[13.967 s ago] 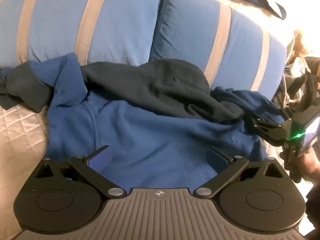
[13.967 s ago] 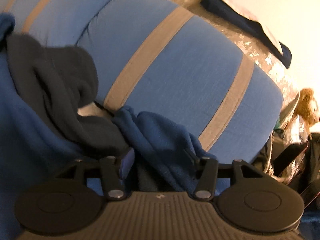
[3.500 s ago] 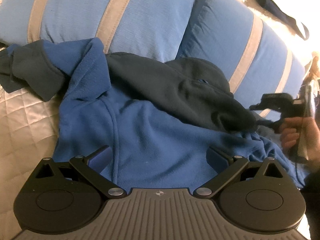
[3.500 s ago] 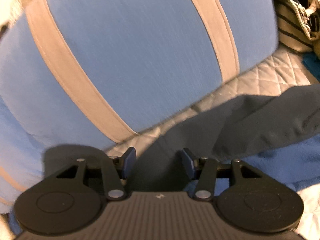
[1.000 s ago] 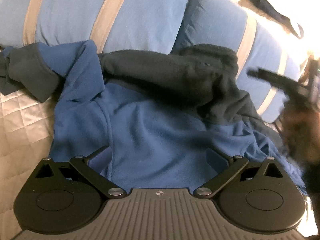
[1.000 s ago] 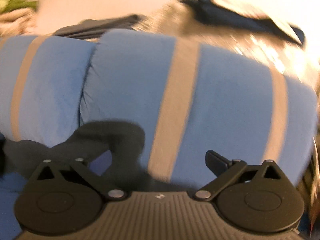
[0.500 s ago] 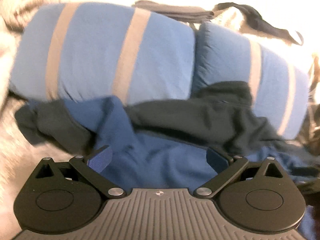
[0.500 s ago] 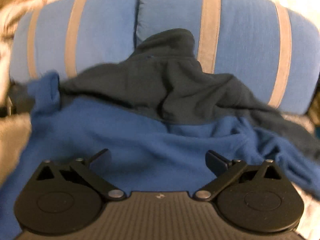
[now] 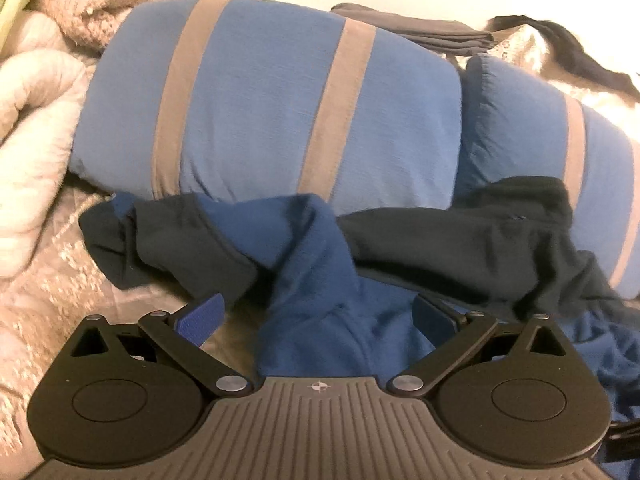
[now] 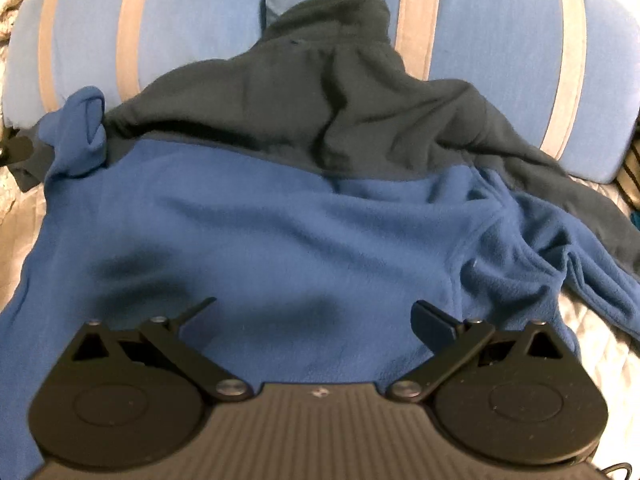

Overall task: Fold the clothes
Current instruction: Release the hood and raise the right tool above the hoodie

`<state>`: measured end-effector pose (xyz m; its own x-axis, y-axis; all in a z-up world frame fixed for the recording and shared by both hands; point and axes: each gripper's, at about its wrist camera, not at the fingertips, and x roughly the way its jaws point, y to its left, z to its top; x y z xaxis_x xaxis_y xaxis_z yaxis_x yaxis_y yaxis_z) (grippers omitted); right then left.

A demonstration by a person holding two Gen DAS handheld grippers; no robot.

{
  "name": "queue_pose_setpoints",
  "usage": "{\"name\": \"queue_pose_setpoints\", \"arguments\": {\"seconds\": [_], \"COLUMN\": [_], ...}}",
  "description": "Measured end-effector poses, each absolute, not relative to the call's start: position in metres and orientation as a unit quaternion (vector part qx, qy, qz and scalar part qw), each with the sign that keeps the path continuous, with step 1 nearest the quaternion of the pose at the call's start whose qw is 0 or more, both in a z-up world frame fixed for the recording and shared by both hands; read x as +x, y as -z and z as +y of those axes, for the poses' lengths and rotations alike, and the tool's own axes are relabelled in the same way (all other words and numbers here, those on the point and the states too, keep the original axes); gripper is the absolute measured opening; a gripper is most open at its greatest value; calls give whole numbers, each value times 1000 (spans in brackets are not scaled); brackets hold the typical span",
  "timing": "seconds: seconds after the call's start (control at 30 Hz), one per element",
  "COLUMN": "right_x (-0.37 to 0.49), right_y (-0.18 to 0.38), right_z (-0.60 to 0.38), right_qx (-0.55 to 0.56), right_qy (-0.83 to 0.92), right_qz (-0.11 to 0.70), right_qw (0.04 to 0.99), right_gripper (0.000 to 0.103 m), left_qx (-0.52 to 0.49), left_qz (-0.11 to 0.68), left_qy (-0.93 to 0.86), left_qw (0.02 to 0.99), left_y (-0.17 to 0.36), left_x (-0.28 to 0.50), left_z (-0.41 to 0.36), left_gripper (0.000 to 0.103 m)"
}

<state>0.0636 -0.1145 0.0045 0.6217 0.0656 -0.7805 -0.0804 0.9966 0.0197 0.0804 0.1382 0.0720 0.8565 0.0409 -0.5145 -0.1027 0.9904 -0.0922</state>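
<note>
A blue fleece top [image 10: 256,232] with a dark navy upper part [image 10: 320,92] lies spread on a quilted bed, its collar end resting against two pillows. In the left wrist view its left sleeve [image 9: 304,248] is bunched, ending in a dark cuff [image 9: 160,240]. My left gripper [image 9: 316,314] stands open over that sleeve and shoulder. My right gripper [image 10: 316,316] is open above the middle of the fleece body, holding nothing. The right sleeve [image 10: 560,248] trails crumpled to the right.
Two blue pillows with tan stripes [image 9: 260,100] [image 10: 500,32] stand behind the fleece. A fluffy cream blanket [image 9: 36,92] is heaped at the left. Folded dark clothes [image 9: 420,32] lie behind the pillows. Quilted bedspread [image 10: 600,344] shows at the right.
My left gripper has drawn back and swung left toward the bunched sleeve. My right gripper has swung from facing the pillow to over the fleece body and stands wide open.
</note>
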Motion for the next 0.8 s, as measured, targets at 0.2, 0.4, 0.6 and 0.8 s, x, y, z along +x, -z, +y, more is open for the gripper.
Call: {"name": "queue_pose_setpoints", "arguments": {"seconds": [0.2,0.4,0.6,0.8], "right_x": [69,72,75,80], "right_y": [-6,-3,-1,7], "right_z": [-113,-108,-105,-110], "right_qx": [-6,0,5,18], "right_qy": [-47,-56,-64,-65], "right_qz": [439,453,458,479], "right_qw": [897,889,887,875], "right_gripper": [103,103,103,103], "left_qx": [-11,76,100,54], "left_qz": [239,241,322,379], "left_qy": [-34,-54,-90,-89], "left_qw": [970,966,937,919], "left_y": [-71,-76,-71,-76], "left_x": [100,147,203,197], "left_z": [133,112,113,129], "left_gripper": [102,100,69,16]}}
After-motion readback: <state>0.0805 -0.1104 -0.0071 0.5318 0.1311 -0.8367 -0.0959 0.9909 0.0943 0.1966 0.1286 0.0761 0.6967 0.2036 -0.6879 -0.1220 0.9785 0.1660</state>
